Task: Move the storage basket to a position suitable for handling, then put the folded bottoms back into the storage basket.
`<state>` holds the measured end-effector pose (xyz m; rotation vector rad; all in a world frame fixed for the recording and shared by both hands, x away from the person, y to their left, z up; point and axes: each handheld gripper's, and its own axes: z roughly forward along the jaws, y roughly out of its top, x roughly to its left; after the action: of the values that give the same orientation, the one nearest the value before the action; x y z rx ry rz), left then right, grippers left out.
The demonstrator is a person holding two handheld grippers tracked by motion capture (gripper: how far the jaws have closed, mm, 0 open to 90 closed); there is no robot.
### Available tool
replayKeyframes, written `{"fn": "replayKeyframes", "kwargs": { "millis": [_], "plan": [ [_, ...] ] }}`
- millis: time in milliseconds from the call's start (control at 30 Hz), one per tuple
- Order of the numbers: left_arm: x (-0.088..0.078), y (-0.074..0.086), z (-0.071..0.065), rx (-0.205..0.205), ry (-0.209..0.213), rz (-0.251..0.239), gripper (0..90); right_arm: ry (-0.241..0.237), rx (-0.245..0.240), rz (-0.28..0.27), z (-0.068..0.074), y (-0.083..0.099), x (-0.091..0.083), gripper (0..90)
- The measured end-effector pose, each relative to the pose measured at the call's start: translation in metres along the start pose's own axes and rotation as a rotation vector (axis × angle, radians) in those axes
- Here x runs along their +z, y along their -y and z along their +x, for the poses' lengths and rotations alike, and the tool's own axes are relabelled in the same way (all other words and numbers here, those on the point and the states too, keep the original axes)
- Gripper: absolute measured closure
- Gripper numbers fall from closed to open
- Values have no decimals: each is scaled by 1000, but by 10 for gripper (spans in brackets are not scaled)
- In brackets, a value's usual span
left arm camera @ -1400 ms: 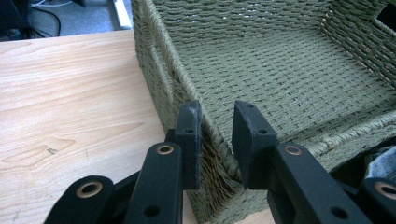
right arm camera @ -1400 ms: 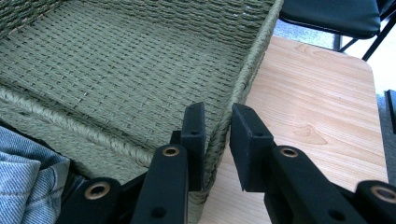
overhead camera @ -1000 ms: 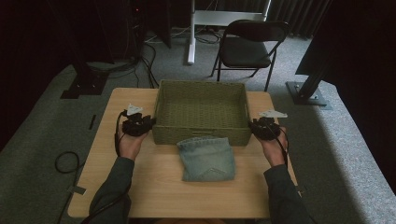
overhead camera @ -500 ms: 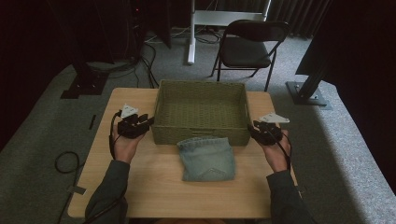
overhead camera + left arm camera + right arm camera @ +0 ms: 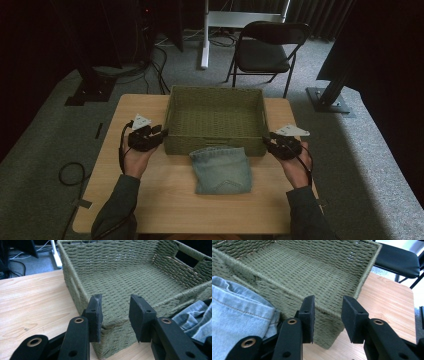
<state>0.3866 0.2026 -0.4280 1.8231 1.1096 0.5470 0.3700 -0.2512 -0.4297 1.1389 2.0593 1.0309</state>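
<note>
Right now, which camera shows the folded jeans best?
The high view: the whole folded jeans lie flat on the table, against the green basket. The right gripper view catches one big folded corner at its left edge; the left gripper view shows just a small bit at its right.

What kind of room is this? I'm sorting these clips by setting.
Probably a lab or studio set up for recording, not a home: a lone wooden table on grey carpet, dark curtains around it, metal stand bases and loose cables on the floor, and a folding chair behind.
</note>
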Motion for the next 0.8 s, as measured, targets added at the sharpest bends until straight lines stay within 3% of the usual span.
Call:
{"fn": "replayKeyframes", "kwargs": {
  "millis": [500, 800],
  "plan": [
    [4, 1, -27, 41, 67, 12, 616, -46, -41, 6, 22, 7, -7, 579],
    [15, 17, -57, 55, 120, 30, 572, -92, -39, 34, 38, 19, -3, 534]
  ]
}}
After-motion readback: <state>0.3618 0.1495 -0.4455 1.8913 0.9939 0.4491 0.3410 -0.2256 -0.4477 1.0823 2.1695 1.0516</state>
